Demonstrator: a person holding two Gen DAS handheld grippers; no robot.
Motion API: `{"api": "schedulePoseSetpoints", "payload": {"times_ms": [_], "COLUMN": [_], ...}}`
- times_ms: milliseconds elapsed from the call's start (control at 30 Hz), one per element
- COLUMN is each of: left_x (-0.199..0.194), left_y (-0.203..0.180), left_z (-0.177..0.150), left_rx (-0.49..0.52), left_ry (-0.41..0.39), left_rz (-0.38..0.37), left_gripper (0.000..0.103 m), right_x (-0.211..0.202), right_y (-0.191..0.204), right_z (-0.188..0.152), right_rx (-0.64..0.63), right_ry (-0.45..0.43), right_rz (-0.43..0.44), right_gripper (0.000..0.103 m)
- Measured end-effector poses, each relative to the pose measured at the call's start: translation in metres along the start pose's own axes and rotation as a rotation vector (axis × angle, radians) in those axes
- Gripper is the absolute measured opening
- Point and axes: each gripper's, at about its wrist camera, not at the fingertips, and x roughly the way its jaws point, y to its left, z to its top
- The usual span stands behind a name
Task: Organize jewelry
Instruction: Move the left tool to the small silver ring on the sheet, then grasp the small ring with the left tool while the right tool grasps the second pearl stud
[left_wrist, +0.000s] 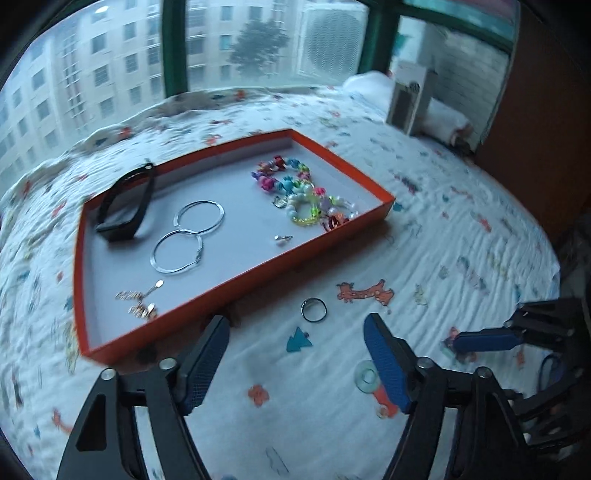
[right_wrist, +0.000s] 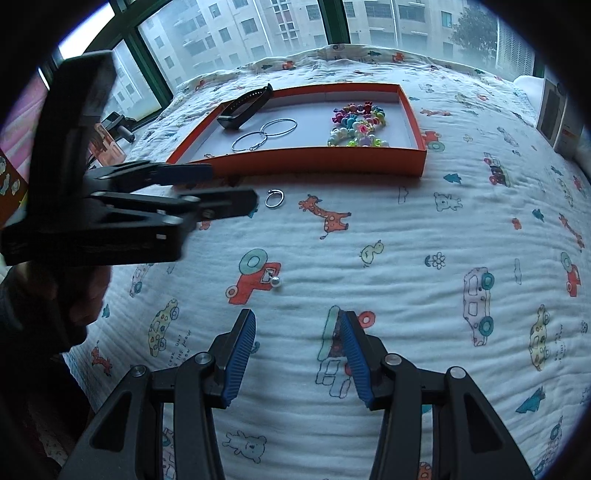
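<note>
An orange tray (left_wrist: 258, 266) with a pale grey floor sits on a white quilt (right_wrist: 406, 266) printed with cartoon cars and animals, and everything else is placed from it. Inside, at its far right end, lies a heap of coloured bead bracelets (left_wrist: 303, 192); a black wristband (left_wrist: 125, 203) leans against the far left wall, one end poking over the rim. Two silver hoop earrings (left_wrist: 188, 236) lie just beside the wristband toward the tray's middle, their rims overlapping. A small pearl stud (left_wrist: 280, 239) rests on the floor between the hoops and the beads, and gold drop earrings (left_wrist: 140, 301) lie in the near left corner. Outside the tray, just in front of its near wall, a thin silver ring (left_wrist: 314, 310) lies on the quilt. A second pearl stud (right_wrist: 275, 281) sits on the quilt well in front of the tray, on a red printed car. The left gripper (left_wrist: 295, 365) hovers at the tray's near wall with its blue-padded jaws spread wide and nothing between them, the ring just ahead of it. The right gripper (right_wrist: 297, 360) is farther back from the tray, jaws likewise parted and empty, the second stud ahead of its left finger. A white box (left_wrist: 406, 99) stands beyond the tray's far right corner.
</note>
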Motion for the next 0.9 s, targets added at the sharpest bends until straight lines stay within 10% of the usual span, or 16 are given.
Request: {"api": "schedulePoseSetpoints", "payload": {"times_ms": [200,900], "left_x": [0.031,0.035], "left_y": [0.003,-0.014], "left_z": [0.004,0.0], "left_rx": [0.073,0.21], "left_ry": [0.047,-0.014], "left_rz": [-0.049,-0.047], "left_gripper": [0.049,0.018], "right_x": [0.001,0.005], "right_y": [-0.002,0.001], "right_z": [0.002,0.006], "right_rx": [0.006,0.005], "right_ry": [0.007,0.016], "right_rz": [0.006,0.014], "right_gripper": [0.053,0.053]}}
